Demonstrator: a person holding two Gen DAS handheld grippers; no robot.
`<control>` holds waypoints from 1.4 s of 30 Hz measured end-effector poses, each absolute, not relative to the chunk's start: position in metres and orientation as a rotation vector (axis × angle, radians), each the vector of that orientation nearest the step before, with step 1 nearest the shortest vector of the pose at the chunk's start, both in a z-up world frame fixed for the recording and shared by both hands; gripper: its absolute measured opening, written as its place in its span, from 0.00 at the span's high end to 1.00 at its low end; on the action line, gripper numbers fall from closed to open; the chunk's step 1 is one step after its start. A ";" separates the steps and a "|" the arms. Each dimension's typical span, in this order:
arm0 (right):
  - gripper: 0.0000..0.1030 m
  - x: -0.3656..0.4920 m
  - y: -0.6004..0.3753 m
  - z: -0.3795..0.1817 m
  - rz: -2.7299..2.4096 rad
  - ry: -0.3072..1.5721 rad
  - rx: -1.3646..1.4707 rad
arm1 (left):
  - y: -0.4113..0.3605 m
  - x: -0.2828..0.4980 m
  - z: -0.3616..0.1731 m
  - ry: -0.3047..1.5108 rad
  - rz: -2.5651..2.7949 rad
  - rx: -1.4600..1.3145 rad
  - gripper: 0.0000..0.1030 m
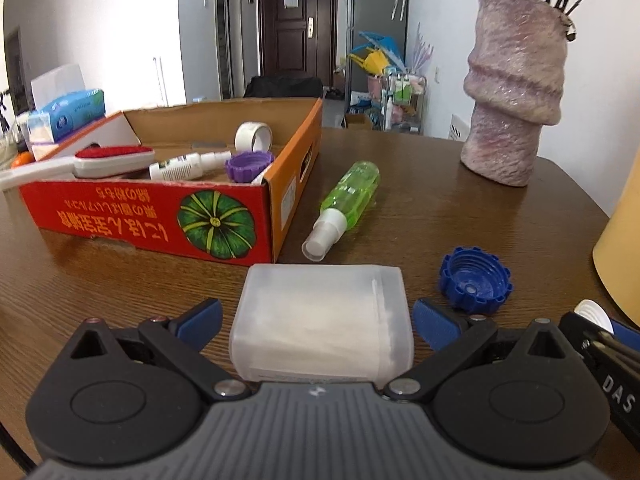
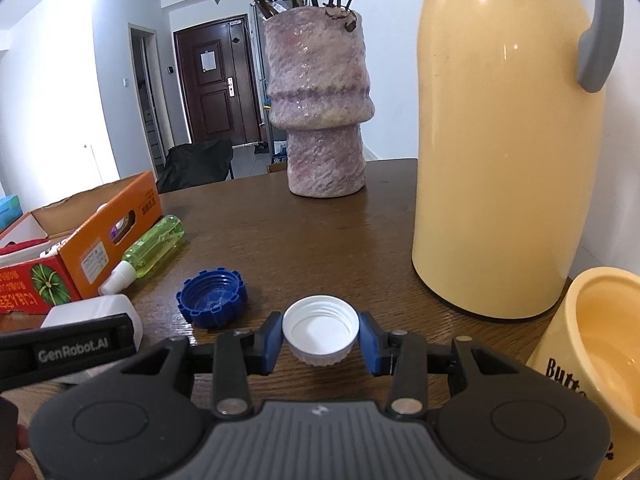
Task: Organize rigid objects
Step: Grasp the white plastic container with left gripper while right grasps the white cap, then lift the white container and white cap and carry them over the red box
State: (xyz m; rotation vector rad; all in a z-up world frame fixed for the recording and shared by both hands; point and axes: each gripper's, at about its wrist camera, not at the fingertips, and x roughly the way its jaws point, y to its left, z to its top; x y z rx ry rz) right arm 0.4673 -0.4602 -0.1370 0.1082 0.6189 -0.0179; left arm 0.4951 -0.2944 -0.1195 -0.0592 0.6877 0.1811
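Left wrist view: the cardboard box (image 1: 224, 216) sits on the surface (image 1: 420, 216), my target for everything. My left claw (image 1: 318, 322) is spread wide around the frosted plastic case (image 1: 320, 320), pads not touching; I should close squarely on its sides. My right claw (image 2: 321, 338) pinches the white cap (image 2: 321, 330), so I lift it level.

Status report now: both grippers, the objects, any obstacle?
Left gripper open around white box. Right gripper shut on white cap. Blue cap and green spray bottle loose beside cardboard box.
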 end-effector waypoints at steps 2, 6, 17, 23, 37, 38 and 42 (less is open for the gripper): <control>0.62 0.467 -0.459 -0.138 -0.018 0.620 0.103 | -0.293 0.499 -0.122 0.707 0.175 -0.061 0.00; 0.62 0.466 -0.458 -0.139 -0.020 0.622 0.094 | -0.289 0.503 -0.126 0.744 0.151 -0.087 0.00; 0.62 0.466 -0.454 -0.139 -0.018 0.620 0.073 | -0.289 0.501 -0.126 0.749 0.103 -0.069 0.19; 0.62 0.463 -0.452 -0.138 -0.025 0.598 0.062 | -0.280 0.497 -0.125 0.740 0.092 -0.069 0.19; 0.62 0.433 -0.426 -0.127 -0.025 0.483 0.016 | -0.239 0.459 -0.111 0.661 0.092 -0.056 0.19; 0.62 0.431 -0.423 -0.127 -0.022 0.480 0.015 | -0.236 0.456 -0.110 0.659 0.091 -0.059 0.19; 0.62 0.420 -0.407 -0.125 -0.007 0.467 0.015 | -0.225 0.447 -0.106 0.645 0.088 -0.060 0.19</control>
